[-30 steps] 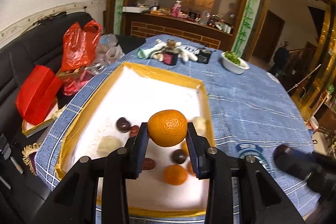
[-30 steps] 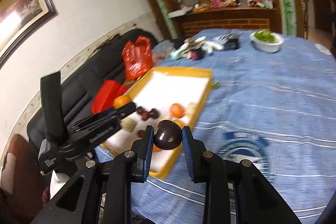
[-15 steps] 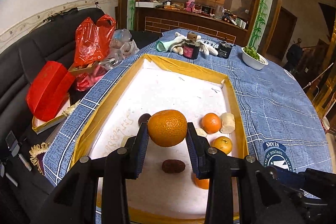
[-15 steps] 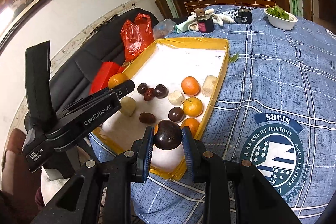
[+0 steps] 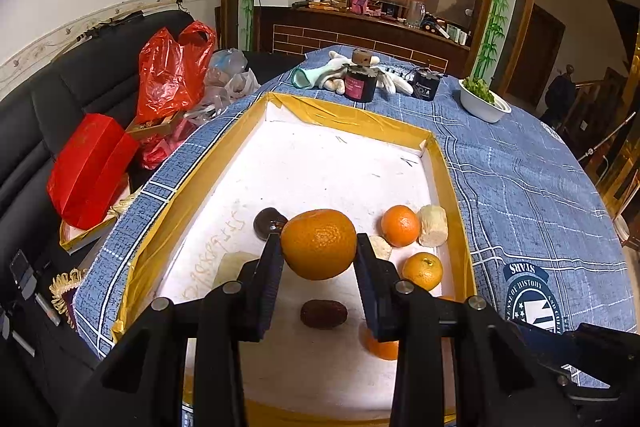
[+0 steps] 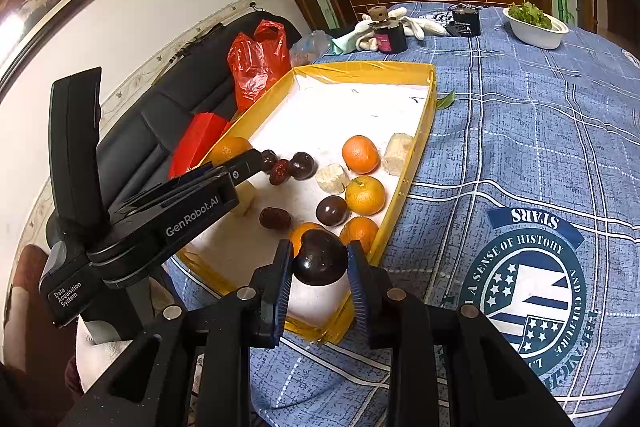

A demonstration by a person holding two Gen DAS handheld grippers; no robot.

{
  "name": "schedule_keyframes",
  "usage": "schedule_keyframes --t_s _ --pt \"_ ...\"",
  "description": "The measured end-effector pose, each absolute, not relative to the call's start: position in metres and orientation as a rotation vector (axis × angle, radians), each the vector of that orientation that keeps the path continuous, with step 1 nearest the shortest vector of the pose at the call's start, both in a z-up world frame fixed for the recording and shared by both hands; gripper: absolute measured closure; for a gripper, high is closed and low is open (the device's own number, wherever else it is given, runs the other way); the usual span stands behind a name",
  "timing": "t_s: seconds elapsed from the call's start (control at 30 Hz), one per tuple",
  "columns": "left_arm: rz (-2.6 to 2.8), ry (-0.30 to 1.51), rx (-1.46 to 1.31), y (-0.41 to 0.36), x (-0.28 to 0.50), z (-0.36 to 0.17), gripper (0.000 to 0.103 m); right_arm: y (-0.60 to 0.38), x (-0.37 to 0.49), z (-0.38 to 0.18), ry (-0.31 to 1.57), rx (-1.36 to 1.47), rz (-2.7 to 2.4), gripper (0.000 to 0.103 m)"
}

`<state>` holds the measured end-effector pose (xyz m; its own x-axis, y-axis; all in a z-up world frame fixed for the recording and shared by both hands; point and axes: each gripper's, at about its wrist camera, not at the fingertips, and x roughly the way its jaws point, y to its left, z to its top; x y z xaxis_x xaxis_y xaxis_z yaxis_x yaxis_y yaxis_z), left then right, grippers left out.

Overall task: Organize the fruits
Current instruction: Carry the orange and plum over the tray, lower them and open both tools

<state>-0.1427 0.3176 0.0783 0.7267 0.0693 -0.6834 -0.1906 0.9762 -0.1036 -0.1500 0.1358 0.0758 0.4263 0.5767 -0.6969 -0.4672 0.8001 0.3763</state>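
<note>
The left gripper (image 5: 318,251) is clenched on an orange (image 5: 318,243), held above the white floor of the yellow-rimmed tray (image 5: 352,119) on the worktop (image 6: 520,131). Under it lie a date (image 5: 323,313) and more oranges. The right gripper (image 6: 319,265) grasps a dark plum (image 6: 319,262) over the tray's near corner, beside two oranges and another plum (image 6: 331,211).

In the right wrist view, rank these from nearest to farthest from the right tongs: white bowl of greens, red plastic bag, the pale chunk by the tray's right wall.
From the right tongs, shut on a dark fruit:
1. Pale chunk, inside the yellow tray against its right wall.
2. Red plastic bag, off the table on the sofa, left of the tray.
3. White bowl of greens, at the table's far right edge.
</note>
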Motion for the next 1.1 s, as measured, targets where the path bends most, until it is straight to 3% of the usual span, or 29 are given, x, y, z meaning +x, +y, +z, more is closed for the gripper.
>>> schedule_keyframes --t_s 0.43,0.8,1.1 --pt "0.122 0.751 -0.191 0.319 -0.142 0.077 0.069 0.135 -0.151 0.075 0.926 0.141 0.654 0.071" --pt "0.193 0.722 -0.331 0.381 -0.152 0.080 0.069 0.158 -0.154 0.072 0.926 0.076 0.715 0.071" --pt "0.176 0.762 -0.336 0.385 -0.142 0.067 0.069 0.186 -0.139 0.064 0.927 -0.004 0.737 0.071"
